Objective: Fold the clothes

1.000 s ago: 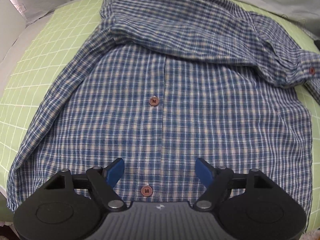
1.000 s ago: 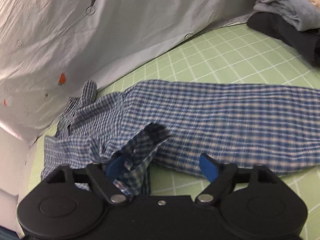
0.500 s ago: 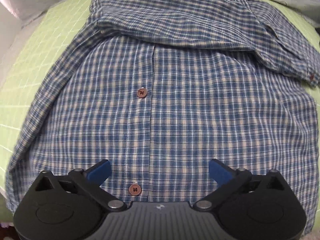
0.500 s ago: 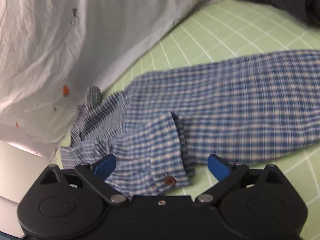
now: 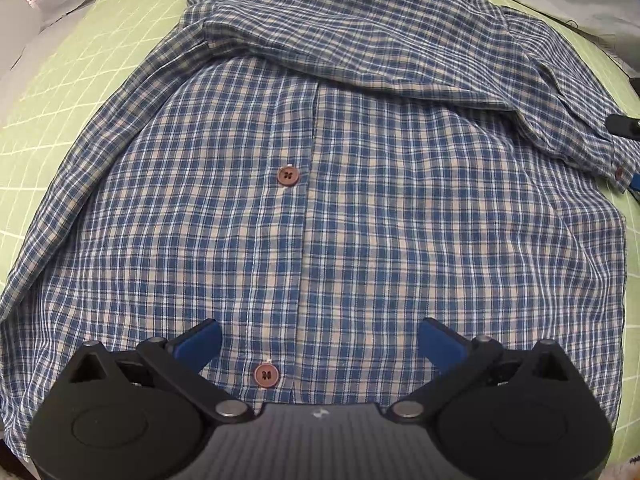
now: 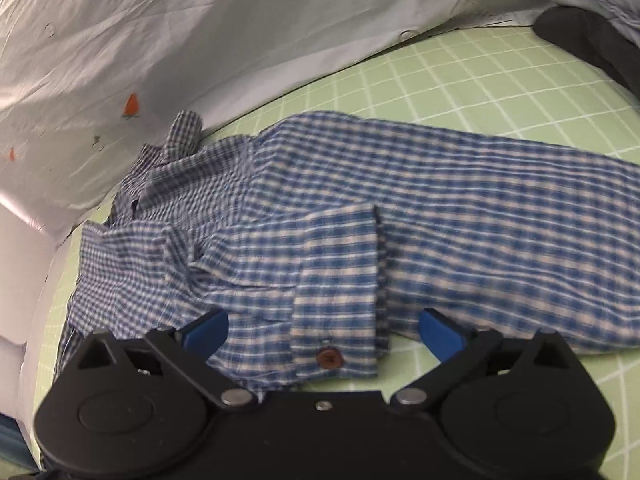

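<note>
A blue and cream plaid button shirt [image 5: 320,208] lies front up on a green grid mat [image 5: 60,80], with one sleeve folded across the chest. My left gripper [image 5: 320,344] is open and empty, hovering over the hem near the lowest button [image 5: 266,376]. In the right wrist view the shirt [image 6: 460,216] lies sideways with the sleeve cuff [image 6: 340,292] and its button [image 6: 330,358] between my open right gripper [image 6: 323,330] fingers. The cuff lies loose on the shirt, not gripped. The right gripper tip also shows at the right edge of the left wrist view [image 5: 634,182].
A white sheet [image 6: 200,40] with small orange prints rises behind the mat. A pile of grey and dark clothes [image 6: 592,20] sits at the far right corner. A white wall or box [image 6: 20,280] borders the mat on the left.
The right gripper opened and let go of the sleeve cuff, which now lies flat on the shirt. The left gripper opened wider and moved closer over the shirt's hem.
</note>
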{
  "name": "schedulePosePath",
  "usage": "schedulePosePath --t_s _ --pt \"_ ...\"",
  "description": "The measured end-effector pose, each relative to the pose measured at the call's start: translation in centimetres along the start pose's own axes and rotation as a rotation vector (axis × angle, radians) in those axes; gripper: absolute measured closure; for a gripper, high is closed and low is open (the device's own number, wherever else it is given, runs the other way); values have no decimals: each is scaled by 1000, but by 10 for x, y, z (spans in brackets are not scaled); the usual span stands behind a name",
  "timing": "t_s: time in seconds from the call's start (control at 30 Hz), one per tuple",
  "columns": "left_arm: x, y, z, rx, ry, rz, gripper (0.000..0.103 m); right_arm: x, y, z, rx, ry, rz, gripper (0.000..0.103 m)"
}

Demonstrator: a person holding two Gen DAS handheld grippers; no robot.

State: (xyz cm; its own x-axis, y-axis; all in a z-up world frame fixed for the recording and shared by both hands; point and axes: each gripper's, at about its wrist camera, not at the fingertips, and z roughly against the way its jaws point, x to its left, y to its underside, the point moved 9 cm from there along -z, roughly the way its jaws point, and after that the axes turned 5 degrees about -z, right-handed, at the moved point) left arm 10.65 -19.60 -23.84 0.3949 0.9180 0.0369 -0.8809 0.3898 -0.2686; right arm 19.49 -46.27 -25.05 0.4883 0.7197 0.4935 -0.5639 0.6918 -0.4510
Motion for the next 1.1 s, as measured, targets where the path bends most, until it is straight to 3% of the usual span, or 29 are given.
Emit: schedulePosePath --t_s 0.1,0.17,0.2,0.27,0.33,0.57,0.73,1.1 --pt "-1 6 1 -18 2 -12 0 3 2 -2 22 -25 -27 16" --pt "0 6 2 -24 3 -14 0 4 2 -2 22 25 -2 42" --pt "0 5 3 -24 3 -13 0 5 1 -2 26 38 17 61" --pt "0 4 4 -23 3 -13 0 6 1 -2 37 30 25 65" --pt "-1 -3 3 -23 3 -11 0 9 -1 0 34 -17 8 79" --pt "0 -6 7 -43 2 -9 0 39 -28 17 -74 -76 102 83" --pt "-1 -4 9 -44 0 -2 0 62 -61 40 -216 -114 163 85" --pt "-5 12 16 -70 -1 -2 0 36 -115 58 -370 -30 169 86"
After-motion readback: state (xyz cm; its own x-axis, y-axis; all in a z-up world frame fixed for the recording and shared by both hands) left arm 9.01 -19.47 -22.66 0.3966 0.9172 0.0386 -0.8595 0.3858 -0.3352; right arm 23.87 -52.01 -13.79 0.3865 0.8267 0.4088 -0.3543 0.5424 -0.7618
